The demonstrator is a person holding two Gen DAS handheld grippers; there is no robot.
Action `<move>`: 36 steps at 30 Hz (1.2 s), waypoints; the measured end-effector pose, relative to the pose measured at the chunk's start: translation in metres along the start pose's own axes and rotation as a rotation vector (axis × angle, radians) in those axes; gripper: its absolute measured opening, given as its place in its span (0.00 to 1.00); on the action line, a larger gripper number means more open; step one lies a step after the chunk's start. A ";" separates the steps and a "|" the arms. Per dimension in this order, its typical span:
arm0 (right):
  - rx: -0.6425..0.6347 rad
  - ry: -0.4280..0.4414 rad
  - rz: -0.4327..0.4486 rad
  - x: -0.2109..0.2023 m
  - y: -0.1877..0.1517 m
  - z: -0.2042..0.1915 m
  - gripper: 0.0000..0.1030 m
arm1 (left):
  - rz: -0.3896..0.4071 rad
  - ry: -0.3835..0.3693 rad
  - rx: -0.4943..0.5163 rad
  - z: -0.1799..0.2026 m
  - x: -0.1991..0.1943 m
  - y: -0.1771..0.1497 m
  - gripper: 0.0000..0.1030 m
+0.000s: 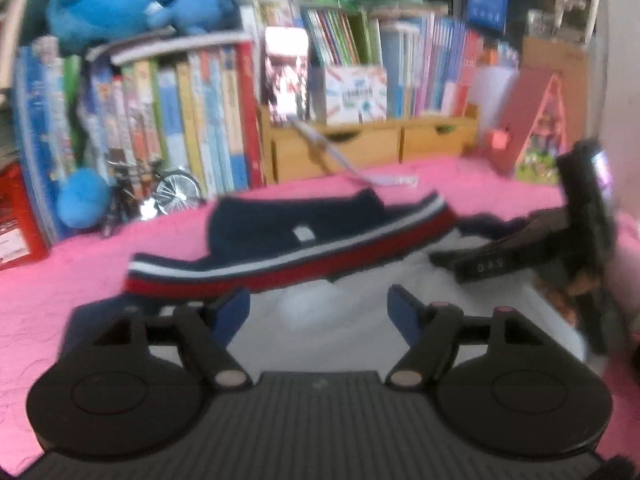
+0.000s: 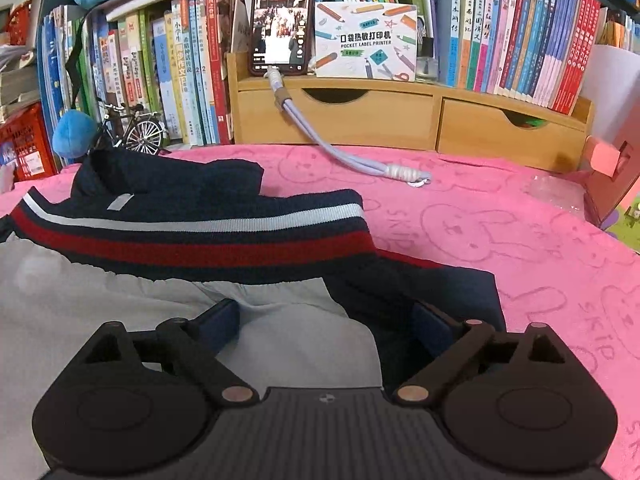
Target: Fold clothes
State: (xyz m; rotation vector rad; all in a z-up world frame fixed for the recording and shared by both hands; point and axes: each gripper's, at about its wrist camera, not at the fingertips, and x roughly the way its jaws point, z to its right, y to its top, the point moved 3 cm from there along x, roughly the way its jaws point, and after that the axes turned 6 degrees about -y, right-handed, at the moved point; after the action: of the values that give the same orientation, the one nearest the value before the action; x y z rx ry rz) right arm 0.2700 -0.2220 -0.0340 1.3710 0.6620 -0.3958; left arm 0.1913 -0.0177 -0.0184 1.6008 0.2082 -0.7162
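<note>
Both grippers stand open over a half-folded shirt [image 2: 192, 236] on the pink cloth [image 2: 520, 240].

In the left wrist view, blurred, your left gripper [image 1: 320, 308] sits bottom centre with its jaws apart and nothing between them, so it is free to take a new edge. Just above it the shirt crosses mid-frame, its navy top with red and white stripes turned over the white body, probably to square the fold. At the right edge your other gripper shows as a dark shape. In the right wrist view the shirt fills the left and centre. Your right gripper [image 2: 326, 324] is low centre, jaws wide, blue fingers [image 2: 220, 322] either side of the white cloth without pinching it; it looks let go to lie flat. The phone [image 2: 282, 20] leans upright, upper centre, facing you.
</note>
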 end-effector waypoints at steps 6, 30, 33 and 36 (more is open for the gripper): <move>-0.001 -0.002 -0.004 0.001 0.000 0.000 0.97 | -0.050 0.111 -0.048 -0.038 0.028 -0.016 0.71; -0.001 0.023 -0.012 0.002 0.001 0.000 1.00 | -0.031 -0.020 -0.230 -0.121 -0.004 -0.040 0.79; -0.001 0.024 -0.013 0.002 0.001 0.000 1.00 | -0.044 -0.022 -0.218 -0.119 -0.001 -0.040 0.83; -0.001 0.024 -0.013 0.002 0.001 0.000 1.00 | -0.074 -0.029 -0.172 -0.111 0.005 -0.039 0.96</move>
State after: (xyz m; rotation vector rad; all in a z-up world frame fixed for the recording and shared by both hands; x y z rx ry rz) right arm 0.2720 -0.2216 -0.0343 1.3732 0.6909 -0.3899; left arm 0.2107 0.0924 -0.0538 1.4245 0.3014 -0.7577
